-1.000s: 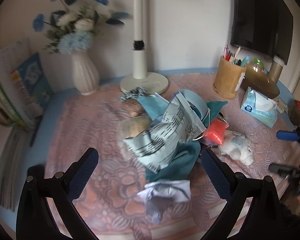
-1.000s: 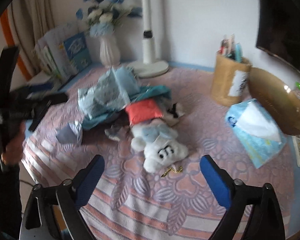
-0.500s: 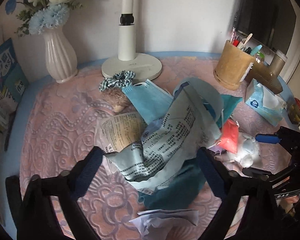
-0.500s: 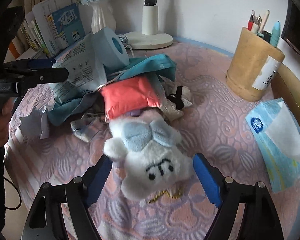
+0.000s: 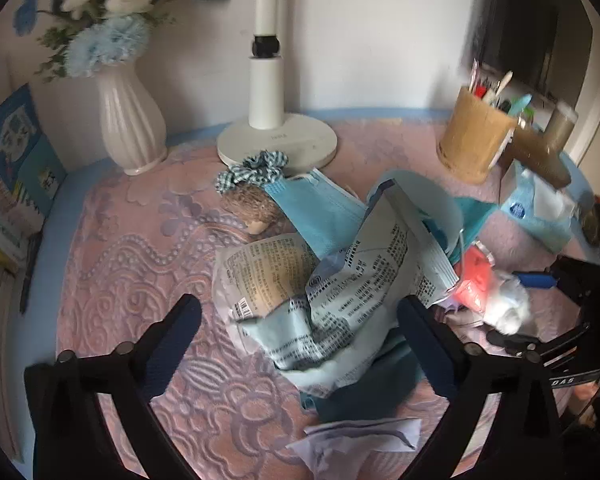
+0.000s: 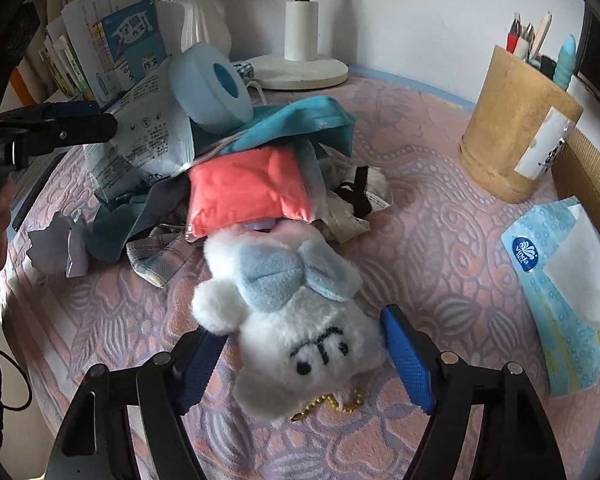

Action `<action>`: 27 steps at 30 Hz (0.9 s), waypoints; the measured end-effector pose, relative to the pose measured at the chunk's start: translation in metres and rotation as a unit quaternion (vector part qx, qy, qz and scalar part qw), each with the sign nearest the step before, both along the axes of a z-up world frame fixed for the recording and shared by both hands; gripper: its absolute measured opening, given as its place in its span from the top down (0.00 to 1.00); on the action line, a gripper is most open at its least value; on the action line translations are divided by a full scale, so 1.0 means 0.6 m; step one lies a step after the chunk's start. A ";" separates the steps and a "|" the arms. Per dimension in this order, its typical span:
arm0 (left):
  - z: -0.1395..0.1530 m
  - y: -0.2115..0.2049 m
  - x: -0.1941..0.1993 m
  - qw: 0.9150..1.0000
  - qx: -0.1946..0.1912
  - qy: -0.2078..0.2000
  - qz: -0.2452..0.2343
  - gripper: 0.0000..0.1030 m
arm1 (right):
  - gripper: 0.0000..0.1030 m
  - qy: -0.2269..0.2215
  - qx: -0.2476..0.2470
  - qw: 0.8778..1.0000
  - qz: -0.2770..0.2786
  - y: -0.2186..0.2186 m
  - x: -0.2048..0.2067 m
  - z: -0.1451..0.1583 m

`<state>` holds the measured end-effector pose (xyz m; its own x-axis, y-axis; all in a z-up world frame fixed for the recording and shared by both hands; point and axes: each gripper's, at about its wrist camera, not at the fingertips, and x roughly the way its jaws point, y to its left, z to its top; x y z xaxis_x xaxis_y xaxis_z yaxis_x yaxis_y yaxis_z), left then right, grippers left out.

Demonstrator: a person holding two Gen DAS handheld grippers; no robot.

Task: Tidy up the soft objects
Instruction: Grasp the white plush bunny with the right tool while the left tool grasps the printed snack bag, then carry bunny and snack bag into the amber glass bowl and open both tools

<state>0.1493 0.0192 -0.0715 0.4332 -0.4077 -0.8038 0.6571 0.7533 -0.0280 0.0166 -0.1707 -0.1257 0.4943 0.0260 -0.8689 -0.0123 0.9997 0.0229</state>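
Note:
A heap of soft things lies mid-table. A white plush toy [image 6: 300,320] with a blue bow and a gold chain lies nearest; my open right gripper [image 6: 304,344] straddles its head, jaws on either side, apart from it. Behind it are a coral pouch [image 6: 248,192], teal cloth [image 6: 300,124] and a blue tissue roll [image 6: 208,84]. My open left gripper [image 5: 300,324] hovers around a crumpled printed plastic pack [image 5: 332,284]. A blue face mask [image 5: 320,208], a checked scrunchie [image 5: 252,168] and a brown hedgehog toy [image 5: 252,210] lie beyond.
A white vase [image 5: 130,128] and lamp base [image 5: 276,140] stand at the back. A wooden pen holder [image 6: 520,144] and tissue pack [image 6: 560,292] are at the right. Books [image 6: 104,44] lean at the left. Crumpled paper [image 5: 356,440] lies near the front edge.
My right gripper has moved forward and down until its jaws flank the plush toy. My left gripper has closed in over the plastic pack and heap.

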 end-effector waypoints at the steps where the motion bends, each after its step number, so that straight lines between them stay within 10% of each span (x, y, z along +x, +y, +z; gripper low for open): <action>1: -0.003 -0.004 0.003 1.000 0.000 0.006 -0.004 0.03 | 0.26 0.002 0.001 1.000 0.000 -0.003 0.002 -0.002; 8: -0.005 -0.019 -0.024 0.999 -0.006 0.012 -0.029 0.57 | 0.47 -0.008 -0.007 1.000 -0.004 -0.004 -0.002 -0.001; 27: 0.082 0.022 -0.107 0.996 -0.062 -0.043 0.041 0.66 | 0.50 -0.069 0.085 0.993 -0.048 -0.041 -0.091 0.067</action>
<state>0.0853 0.0322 -0.0224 0.5344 -0.4615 -0.7081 0.5971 0.7991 -0.0702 -0.0377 -0.1951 -0.0853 0.6158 0.1141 -0.7796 0.0675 0.9782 0.1965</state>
